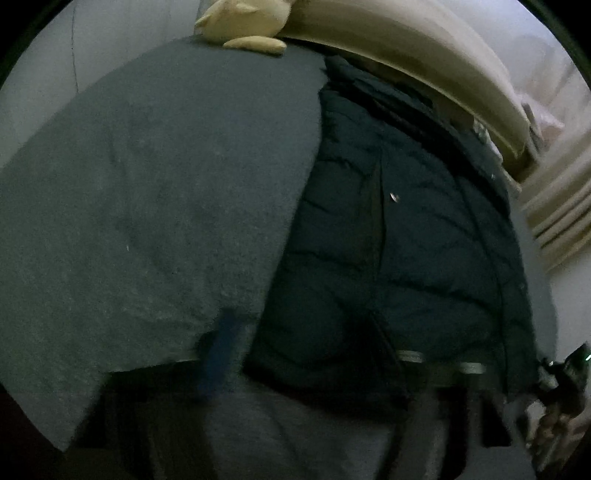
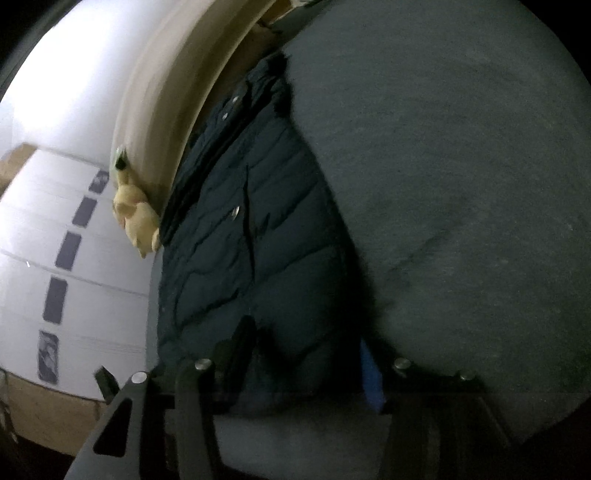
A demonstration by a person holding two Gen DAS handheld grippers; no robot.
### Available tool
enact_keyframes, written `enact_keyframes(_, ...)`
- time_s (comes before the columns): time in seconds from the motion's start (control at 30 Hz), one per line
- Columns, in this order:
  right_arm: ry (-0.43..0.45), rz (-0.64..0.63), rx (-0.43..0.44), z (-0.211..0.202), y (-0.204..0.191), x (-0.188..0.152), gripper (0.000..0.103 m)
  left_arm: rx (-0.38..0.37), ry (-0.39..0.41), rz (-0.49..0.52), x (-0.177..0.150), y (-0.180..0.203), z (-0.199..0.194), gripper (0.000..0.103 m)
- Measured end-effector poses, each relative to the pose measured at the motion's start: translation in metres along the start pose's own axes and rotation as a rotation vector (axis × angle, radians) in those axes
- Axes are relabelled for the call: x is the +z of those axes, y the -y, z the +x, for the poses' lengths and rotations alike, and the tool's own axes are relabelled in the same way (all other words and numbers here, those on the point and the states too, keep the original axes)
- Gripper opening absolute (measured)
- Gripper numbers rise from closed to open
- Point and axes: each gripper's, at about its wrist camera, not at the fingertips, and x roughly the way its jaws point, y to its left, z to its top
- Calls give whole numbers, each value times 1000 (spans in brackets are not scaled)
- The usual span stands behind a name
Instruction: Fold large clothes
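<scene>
One dark quilted jacket [image 1: 388,240] is seen spread on a grey bed cover [image 1: 147,184], with its far end against a beige headboard [image 1: 406,48] and its near hem at the two grippers. One yellow plush toy [image 1: 240,22] is seen at the head of the bed, beside the jacket's far end. In the right wrist view three metal snaps are counted on the jacket: two close together near the collar and one [image 2: 236,211] lower down by a seam. In the left wrist view only two snaps can be made out. Five dark rectangular marks [image 2: 68,251] are counted in a row on a white surface beyond the bed. No brand, label or writing can be read on anything. The jacket's hem is pinched by the right gripper [image 2: 304,354], the padded cloth bulging between one dark finger and one blue finger [image 2: 371,376]. The hem is also seen between the fingers of the left gripper [image 1: 321,363], but that view is dark and blurred, so whether the cloth is pressed there cannot be told.
</scene>
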Motion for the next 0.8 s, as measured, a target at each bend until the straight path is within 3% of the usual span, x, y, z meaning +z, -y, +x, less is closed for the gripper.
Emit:
enact_keyframes(0.03,-21,-6,1,3,-2,-1,26,-26,-16,-21,2,-1,1,17)
enact_keyframes(0.1,-31,-8,-4,4,-4,-1,17,-42,-18,-44,6,-3,-1,14)
enact_keyframes(0.2,-29,-52,-31,-2,-17,1,13,-28,21,-31,7,3,-12,11)
enact_keyframes(0.33,6,-104,-36,-25,-30,3,11,-86,94,-31,-3,9,-42,10)
enact_keyframes(0.47,23,-118,-82,-42,-23,4,11,-126,99,-8,-23,16,-53,10)
enact_keyframes(0.6,8,-96,-86,-47,-8,-4,11,-117,89,-9,-40,8,-44,11)
enact_keyframes(0.8,5,-83,-90,-37,-4,-12,16,-165,49,-92,-32,-11,-21,12)
